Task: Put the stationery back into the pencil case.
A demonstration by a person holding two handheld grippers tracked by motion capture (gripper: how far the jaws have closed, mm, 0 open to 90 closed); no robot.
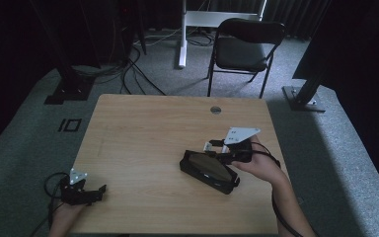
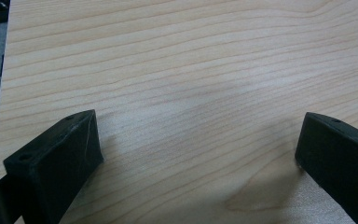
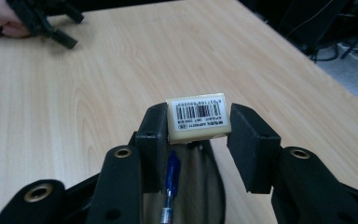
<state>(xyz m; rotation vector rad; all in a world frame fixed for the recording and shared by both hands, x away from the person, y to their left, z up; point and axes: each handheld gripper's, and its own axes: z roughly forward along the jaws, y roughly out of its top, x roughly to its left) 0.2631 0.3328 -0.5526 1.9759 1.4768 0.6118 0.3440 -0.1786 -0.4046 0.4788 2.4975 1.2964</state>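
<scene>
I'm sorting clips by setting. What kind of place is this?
Probably a recording studio or lab, not a home: black curtains around a lone wooden table, cables on grey carpet, and a folding chair behind.

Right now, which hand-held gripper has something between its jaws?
The right hand-held gripper, over the open black pouch, holds a white barcode-labelled eraser. The left hand-held gripper has bare table between its open jaws.

Matt wood-grain table (image 2: 177, 70), matt black fingers (image 3: 254, 140), paper-labelled eraser (image 3: 198, 119)
</scene>
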